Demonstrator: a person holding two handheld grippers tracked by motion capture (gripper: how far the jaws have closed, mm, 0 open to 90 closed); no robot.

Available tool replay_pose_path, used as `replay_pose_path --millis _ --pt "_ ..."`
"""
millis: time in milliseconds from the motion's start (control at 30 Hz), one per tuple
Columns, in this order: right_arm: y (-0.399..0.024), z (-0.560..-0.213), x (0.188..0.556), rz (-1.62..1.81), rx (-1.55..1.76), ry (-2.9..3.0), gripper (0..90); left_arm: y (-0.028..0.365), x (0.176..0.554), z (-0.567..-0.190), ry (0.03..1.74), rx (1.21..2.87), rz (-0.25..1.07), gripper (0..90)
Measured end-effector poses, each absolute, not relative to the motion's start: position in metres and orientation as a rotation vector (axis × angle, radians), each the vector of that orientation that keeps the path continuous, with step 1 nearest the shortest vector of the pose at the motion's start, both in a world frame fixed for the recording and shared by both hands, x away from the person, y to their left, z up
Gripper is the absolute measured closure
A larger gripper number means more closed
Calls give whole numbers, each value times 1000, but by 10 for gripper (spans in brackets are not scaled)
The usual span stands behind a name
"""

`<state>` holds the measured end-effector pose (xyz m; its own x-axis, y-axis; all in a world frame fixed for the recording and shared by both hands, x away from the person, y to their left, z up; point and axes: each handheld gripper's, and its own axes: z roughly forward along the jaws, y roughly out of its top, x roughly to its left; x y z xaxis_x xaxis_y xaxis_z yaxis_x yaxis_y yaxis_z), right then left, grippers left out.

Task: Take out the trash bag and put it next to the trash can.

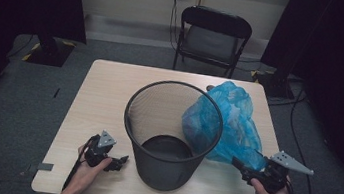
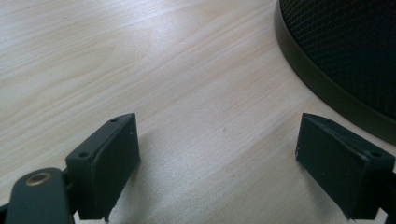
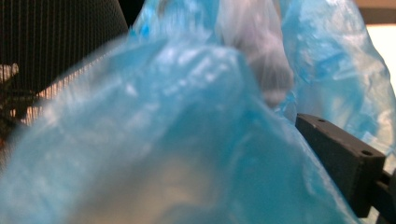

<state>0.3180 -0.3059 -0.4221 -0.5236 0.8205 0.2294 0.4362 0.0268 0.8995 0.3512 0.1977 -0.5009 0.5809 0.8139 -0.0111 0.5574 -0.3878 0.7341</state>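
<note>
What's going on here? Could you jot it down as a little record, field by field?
Surface: light wooden table
Main item: black mesh wastebasket, upright, mid-table
Second item: blue plastic bag, crumpled, against the basket's right side
Left gripper: open, low over the table left of the basket, holding nothing
Right gripper: at the bag's near edge, plastic draped over its fingers; grip cannot be confirmed
Basket contents: appears empty
Background: black folding chair behind the table
</note>
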Motion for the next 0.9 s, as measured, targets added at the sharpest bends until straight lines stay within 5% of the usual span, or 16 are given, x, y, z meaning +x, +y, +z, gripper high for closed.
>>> replay_pose_path --millis 333,900 --pt "-310 -458 296 1373 1341 2058 164 197 351 -501 1091 2103 475 127" --pt "-300 -496 319 1055 1434 2089 210 194 350 -501 1102 2098 476 119"
